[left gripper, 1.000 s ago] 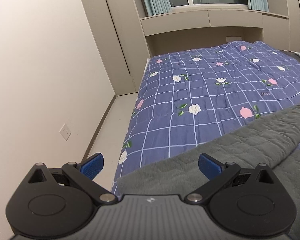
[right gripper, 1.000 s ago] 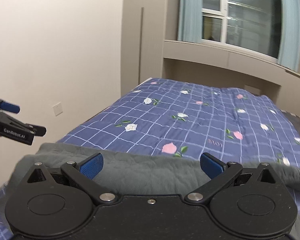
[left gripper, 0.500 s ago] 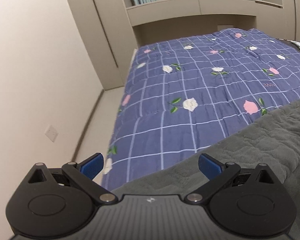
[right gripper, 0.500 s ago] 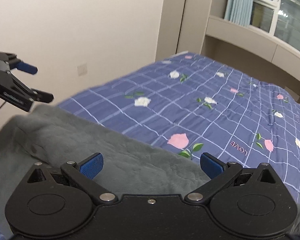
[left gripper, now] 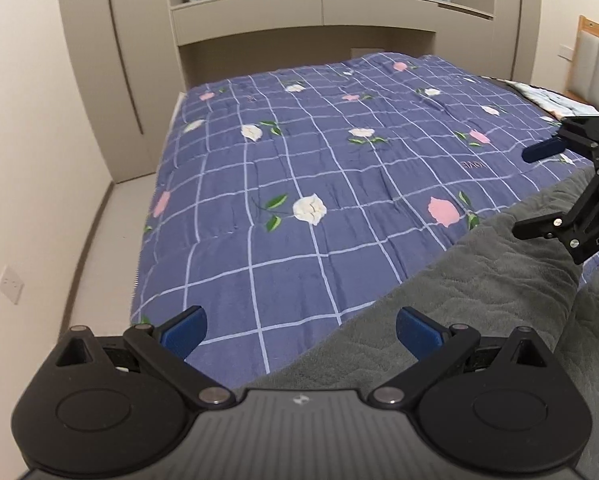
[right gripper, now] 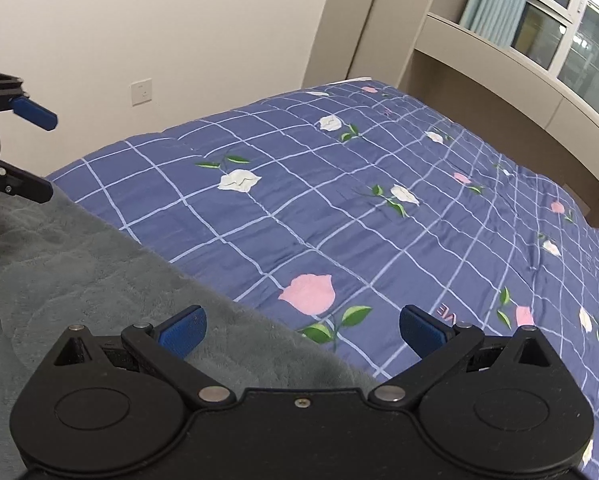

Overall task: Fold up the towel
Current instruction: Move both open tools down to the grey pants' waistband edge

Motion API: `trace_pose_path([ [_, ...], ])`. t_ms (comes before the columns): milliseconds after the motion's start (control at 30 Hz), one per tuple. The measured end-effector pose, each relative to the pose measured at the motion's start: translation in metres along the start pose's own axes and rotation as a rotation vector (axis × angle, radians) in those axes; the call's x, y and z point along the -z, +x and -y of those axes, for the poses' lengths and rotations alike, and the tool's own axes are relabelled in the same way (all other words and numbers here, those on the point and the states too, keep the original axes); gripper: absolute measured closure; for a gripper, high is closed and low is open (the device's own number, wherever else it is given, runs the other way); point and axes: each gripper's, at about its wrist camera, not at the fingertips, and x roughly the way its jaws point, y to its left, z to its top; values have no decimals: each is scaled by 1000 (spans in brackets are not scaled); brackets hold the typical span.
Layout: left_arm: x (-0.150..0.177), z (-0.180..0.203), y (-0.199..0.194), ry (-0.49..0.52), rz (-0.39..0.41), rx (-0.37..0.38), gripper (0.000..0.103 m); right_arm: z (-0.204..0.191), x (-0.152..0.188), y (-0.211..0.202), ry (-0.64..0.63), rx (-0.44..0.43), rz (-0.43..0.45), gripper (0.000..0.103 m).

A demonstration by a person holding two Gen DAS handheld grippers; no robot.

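Grey towel [left gripper: 479, 280] lies on the quilt [left gripper: 299, 200], its far edge running between my two tools. Left gripper [left gripper: 301, 330] and right gripper [right gripper: 301, 332] both spread wide, empty, hovering over that edge, about equally near.

We read "DAS" in white on the black right gripper [left gripper: 541, 192] at the right edge of the left wrist view, and pink letters on the quilt [right gripper: 339, 208], partly hidden, showing "VE" upside down at lower right.
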Motion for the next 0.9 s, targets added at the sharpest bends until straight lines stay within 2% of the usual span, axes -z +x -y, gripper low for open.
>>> trace_pose_path([
  [100, -1, -6, 7, 2, -18, 37, 0, -2, -2, 6, -20, -4, 1, 0],
  [333, 0, -15, 21, 1, -51, 36, 0, -5, -3, 16, -55, -7, 0, 0],
  [467, 0, -19, 26, 9, -75, 79, 0, -7, -3, 20, -70, -14, -7, 0],
  [533, 1, -23, 30, 9, -90, 103, 0, -6, -1, 24, -77, -35, -15, 0],
  [633, 1, -30, 37, -8, -133, 141, 0, 3, 6, 35, -96, -118, -56, 1],
  [733, 3, -38, 46, -39, -187, 207, 0, 21, 14, 47, -37, -198, -106, 4],
  [900, 5, -49, 64, -89, -268, 247, 1, 45, 20, 70, 29, -237, -199, 9],
])
